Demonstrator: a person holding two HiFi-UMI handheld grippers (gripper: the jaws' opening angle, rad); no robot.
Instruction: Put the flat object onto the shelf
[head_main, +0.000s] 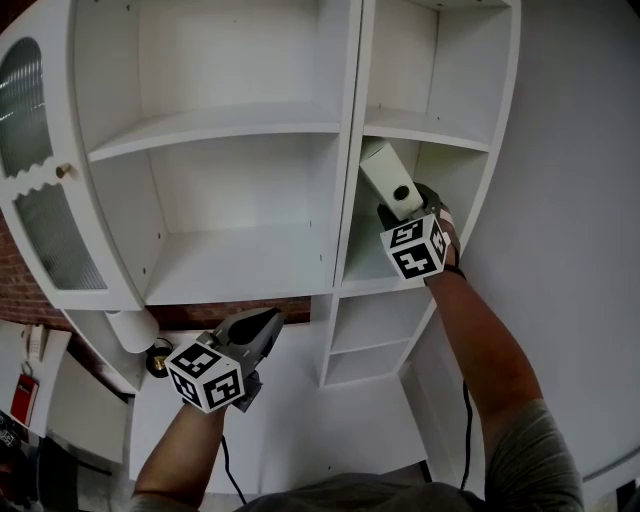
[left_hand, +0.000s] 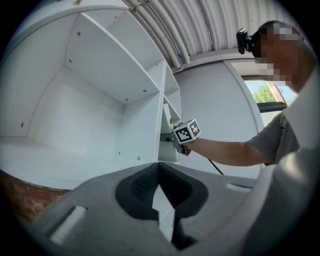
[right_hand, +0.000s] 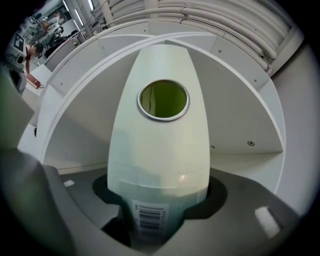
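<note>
The flat object (head_main: 388, 176) is a pale, oblong board with a round hole near its far end and a barcode label near the jaws. It stands tilted inside the narrow right compartment (head_main: 372, 262) of the white shelf unit. My right gripper (head_main: 398, 214) is shut on its lower end. In the right gripper view the board (right_hand: 160, 145) fills the space between the jaws of that gripper (right_hand: 159, 202). My left gripper (head_main: 262, 328) hangs low in front of the unit, shut and empty (left_hand: 160, 172). From the left gripper view the right gripper (left_hand: 175, 136) and the board (left_hand: 166, 117) show at the compartment's mouth.
The wide left shelves (head_main: 215, 127) are bare. An arched glass door (head_main: 40, 215) stands open at far left. Below it are a white cylinder (head_main: 132, 328) and a small dark item (head_main: 157, 360). A plain white wall (head_main: 570, 200) runs along the right side.
</note>
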